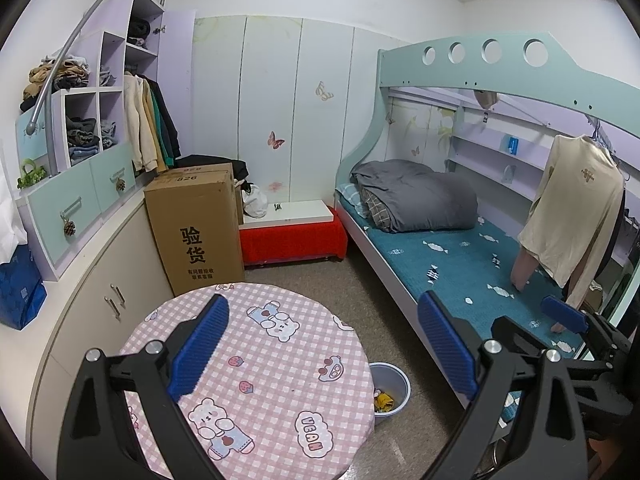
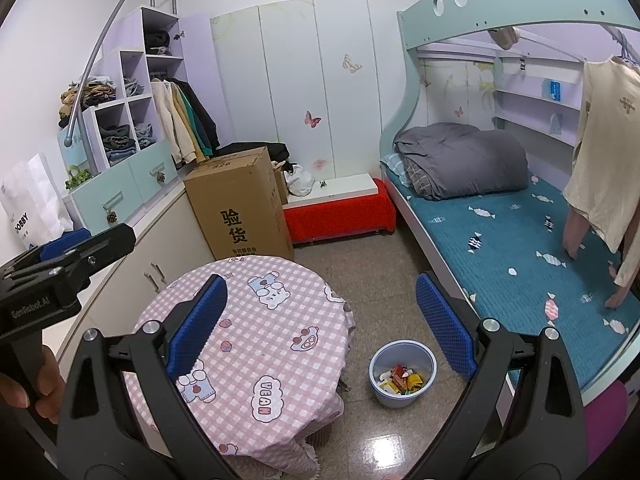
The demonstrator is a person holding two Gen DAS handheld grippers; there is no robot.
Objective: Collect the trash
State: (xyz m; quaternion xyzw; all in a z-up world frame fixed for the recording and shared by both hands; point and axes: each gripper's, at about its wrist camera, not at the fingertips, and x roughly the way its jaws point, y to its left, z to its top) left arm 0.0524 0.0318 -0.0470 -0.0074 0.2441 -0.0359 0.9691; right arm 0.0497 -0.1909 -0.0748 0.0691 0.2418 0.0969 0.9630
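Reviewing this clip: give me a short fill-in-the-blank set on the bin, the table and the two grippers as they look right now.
1. The small bin stands on the floor between the round table and the ____.
2. The wrappers lie ____ the bin.
3. Both the left gripper and the right gripper have their jaws ____ and hold nothing.
4. The tablecloth is pink checked, printed with cartoon ____.

Missing words: bed; inside; open; bears
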